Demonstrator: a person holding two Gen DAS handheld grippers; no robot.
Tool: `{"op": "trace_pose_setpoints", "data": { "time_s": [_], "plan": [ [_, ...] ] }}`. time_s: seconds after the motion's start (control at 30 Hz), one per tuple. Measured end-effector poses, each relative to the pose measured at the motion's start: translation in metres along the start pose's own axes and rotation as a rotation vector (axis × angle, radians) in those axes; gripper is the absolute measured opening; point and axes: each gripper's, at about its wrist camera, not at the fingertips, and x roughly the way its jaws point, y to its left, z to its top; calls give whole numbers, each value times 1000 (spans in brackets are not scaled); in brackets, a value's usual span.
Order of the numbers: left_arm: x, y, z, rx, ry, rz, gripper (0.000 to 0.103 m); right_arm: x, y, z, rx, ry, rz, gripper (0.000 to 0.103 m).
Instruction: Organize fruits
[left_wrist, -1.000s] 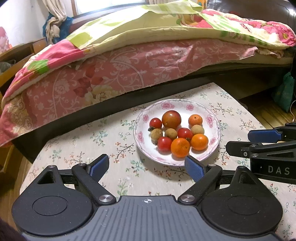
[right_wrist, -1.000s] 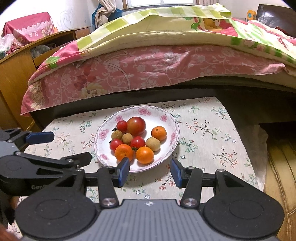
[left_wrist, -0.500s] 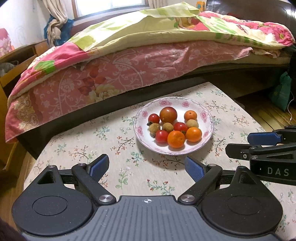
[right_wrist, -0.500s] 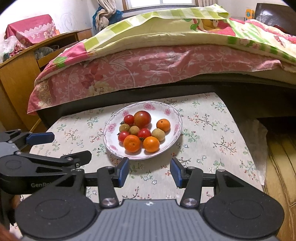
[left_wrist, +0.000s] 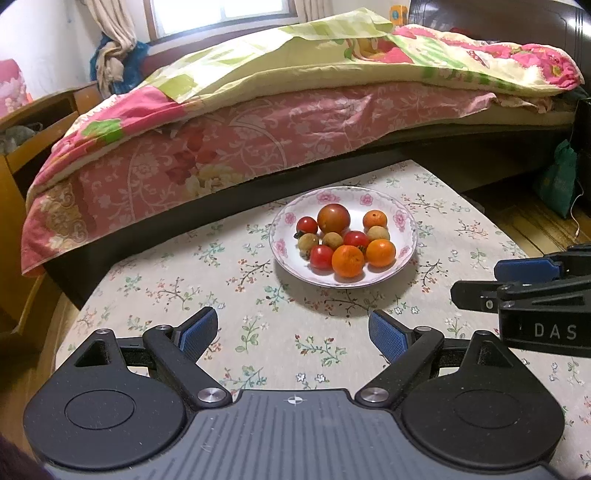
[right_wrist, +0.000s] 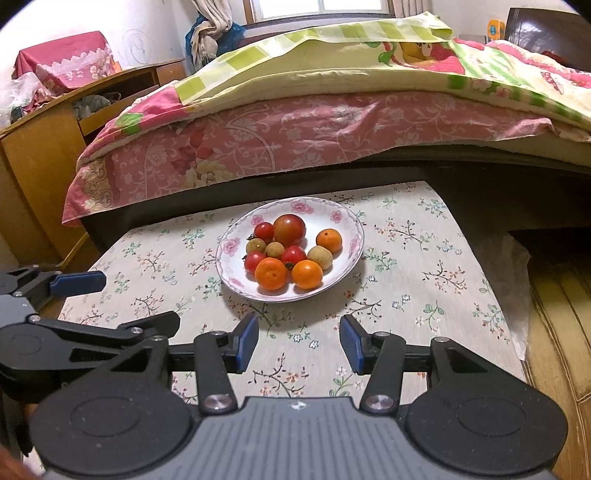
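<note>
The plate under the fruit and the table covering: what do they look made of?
Plate: likely glazed ceramic or porcelain, with a glossy white surface and printed pink flowers on the rim. Table covering: apparently matte floral cloth or vinyl; the pictures don't settle which.

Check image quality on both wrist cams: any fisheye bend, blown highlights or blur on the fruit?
Left wrist view: strong barrel bend, the bed edge bows and corners vignette black; window blown out; fruit on the plate sharp, soft shadow on its near side. Right wrist view: same bend, window overexposed; plate and tangerines in focus, no motion blur.
</note>
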Motion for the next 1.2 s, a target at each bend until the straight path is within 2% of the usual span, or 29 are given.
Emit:
{"op": "trace_pose_setpoints", "data": {
  "time_s": [0.93,1.2],
  "plan": [
    [-34,-9,-40,23,10,-5,93,-33,15,-41,-15,37,5,48],
    [-41,-18,-51,63,22,7,93,-41,19,-55,-17,63,2,48]
  ]
}}
